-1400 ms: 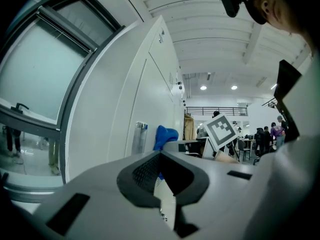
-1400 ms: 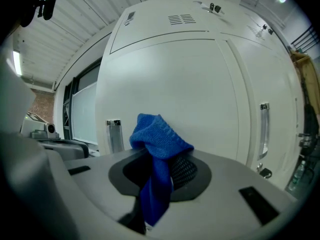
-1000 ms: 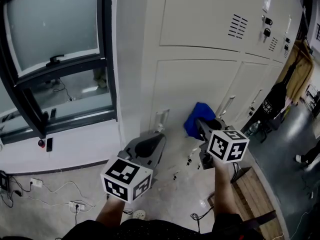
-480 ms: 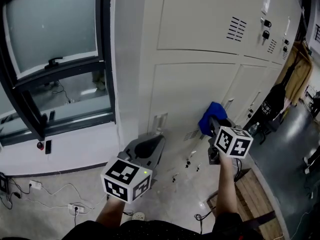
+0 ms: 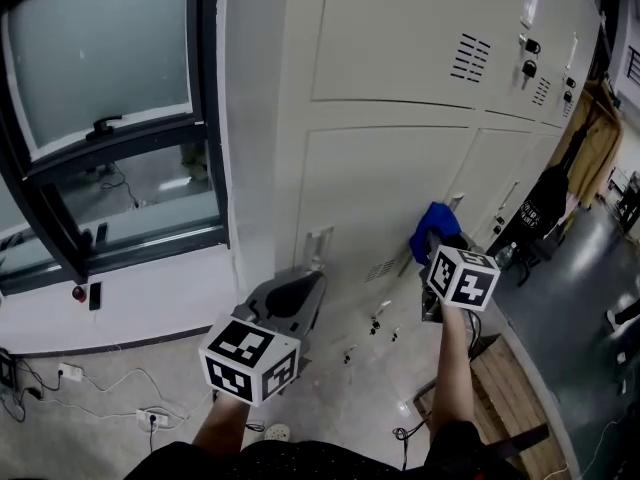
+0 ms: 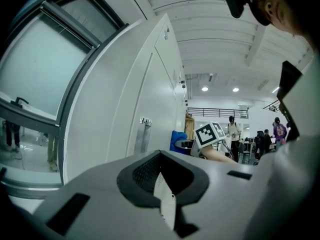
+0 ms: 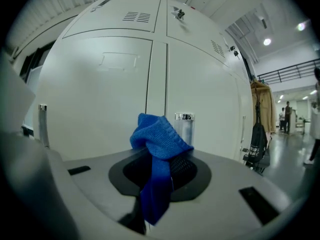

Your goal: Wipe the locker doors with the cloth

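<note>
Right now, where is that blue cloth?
The blue cloth is at the right of the head view, clamped in the right gripper. It is held close to the lower locker doors, near a silver handle.

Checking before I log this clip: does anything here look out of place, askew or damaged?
Nothing looks damaged or spilled. The locker doors sit closed. The only untidy bit is loose cables trailing over the floor below the window. The blue cloth is bunched in the right gripper.

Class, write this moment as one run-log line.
right gripper: shut on blue cloth, facing locker doors | left gripper: shut, empty
</note>
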